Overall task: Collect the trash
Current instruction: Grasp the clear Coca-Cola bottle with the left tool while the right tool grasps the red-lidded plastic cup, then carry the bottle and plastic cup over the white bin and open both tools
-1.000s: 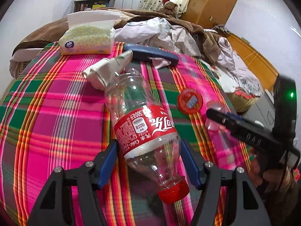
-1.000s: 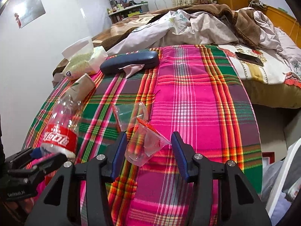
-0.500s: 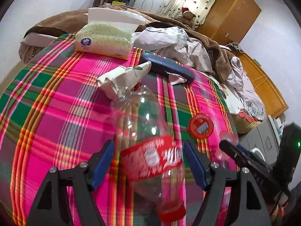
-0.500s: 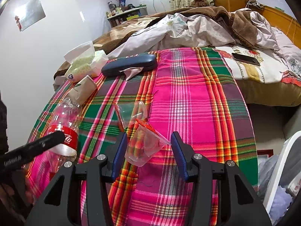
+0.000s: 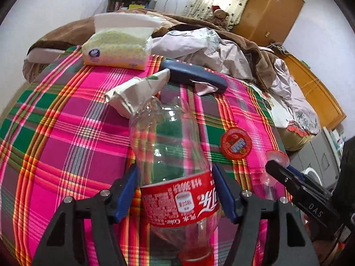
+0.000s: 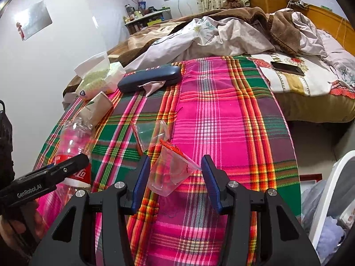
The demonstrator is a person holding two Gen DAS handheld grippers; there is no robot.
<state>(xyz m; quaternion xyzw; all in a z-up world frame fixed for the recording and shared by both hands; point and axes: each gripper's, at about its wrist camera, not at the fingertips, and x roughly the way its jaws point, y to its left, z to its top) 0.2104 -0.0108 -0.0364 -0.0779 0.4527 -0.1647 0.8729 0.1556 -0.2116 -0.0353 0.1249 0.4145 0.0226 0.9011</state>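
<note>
An empty clear cola bottle (image 5: 170, 155) with a red label and red cap lies on the plaid cloth (image 5: 66, 133), cap toward the camera. My left gripper (image 5: 175, 173) is closing on it, and both blue pads press its sides at the label. The right gripper (image 6: 175, 166) is shut on a clear plastic cup (image 6: 170, 175) with a torn red lid. In the left wrist view that cup (image 5: 275, 161) shows at the tip of the right gripper. A crumpled paper cup (image 5: 137, 90) touches the bottle's base, and a red round lid (image 5: 236, 144) lies to the right.
A second clear cup (image 6: 150, 135) lies on the cloth ahead of the right gripper. Farther back are a blue glasses case (image 6: 150, 78), a tissue pack (image 6: 97, 82) and rumpled bedding with a phone (image 6: 288, 68). A white bin (image 6: 332, 199) stands at the lower right.
The left jaws widened around the bottle, then came back onto it. The bottle now lies straighter between the pads, no longer slanted right. The right gripper and its cup have not moved.
</note>
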